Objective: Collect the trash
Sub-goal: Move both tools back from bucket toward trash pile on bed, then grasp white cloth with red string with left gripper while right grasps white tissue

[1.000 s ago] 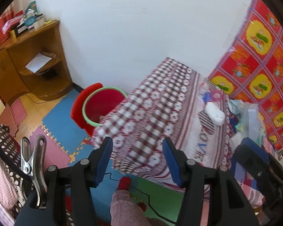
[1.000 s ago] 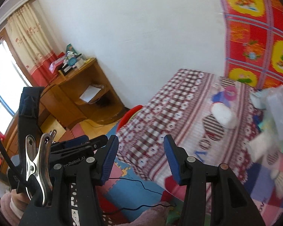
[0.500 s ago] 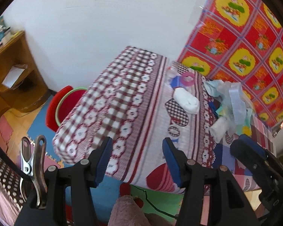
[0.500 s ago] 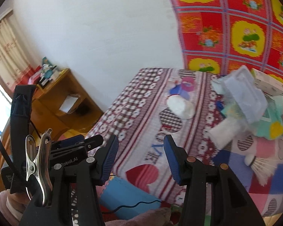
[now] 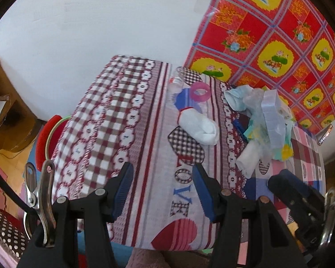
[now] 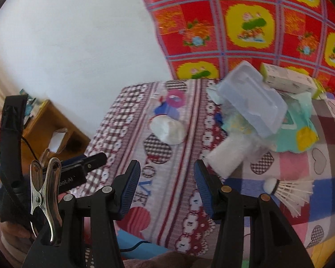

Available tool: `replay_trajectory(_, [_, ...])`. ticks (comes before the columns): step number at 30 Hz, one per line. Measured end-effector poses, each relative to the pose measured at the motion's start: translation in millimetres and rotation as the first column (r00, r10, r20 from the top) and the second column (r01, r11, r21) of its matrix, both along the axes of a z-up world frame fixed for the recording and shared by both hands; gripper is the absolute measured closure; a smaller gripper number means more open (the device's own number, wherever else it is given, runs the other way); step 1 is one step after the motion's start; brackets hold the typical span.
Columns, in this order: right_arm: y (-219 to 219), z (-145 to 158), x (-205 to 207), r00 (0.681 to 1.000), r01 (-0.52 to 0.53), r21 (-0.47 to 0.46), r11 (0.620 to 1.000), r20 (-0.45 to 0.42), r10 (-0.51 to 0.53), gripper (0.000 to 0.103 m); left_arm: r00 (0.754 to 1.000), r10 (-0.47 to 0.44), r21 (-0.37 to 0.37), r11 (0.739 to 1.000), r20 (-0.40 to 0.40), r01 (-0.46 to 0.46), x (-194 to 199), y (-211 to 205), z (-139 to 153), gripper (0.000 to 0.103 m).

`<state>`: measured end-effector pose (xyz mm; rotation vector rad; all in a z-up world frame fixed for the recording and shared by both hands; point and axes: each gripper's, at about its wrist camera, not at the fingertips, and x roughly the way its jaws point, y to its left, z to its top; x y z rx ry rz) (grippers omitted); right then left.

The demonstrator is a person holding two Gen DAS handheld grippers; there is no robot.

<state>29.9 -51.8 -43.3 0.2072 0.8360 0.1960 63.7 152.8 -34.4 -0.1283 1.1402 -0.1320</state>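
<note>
Right wrist view: trash pile (image 6: 256,116) sits far-right on desk (image 6: 127,116); looks light, crinkly, soft; clear tray on top prob. slippery, so pinch an edge. Left gripper (image 5: 163,192) & right gripper (image 6: 167,187) both spread apart, empty.

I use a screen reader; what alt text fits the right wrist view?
The open right hand-held gripper hovers over a patterned tablecloth, facing a trash pile topped by a clear plastic container, with a shuttlecock nearby.
</note>
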Motion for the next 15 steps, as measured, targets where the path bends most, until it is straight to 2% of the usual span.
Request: replay_trajectory(15, [-40.6, -35.0, 21.2, 0.996, 0.017, 0.011, 1.0, -0.087, -0.016, 0.052, 0.999, 0.003, -0.004, 1.0, -0.038, -0.003, 40.0, -50.1, -16.7, 0.045])
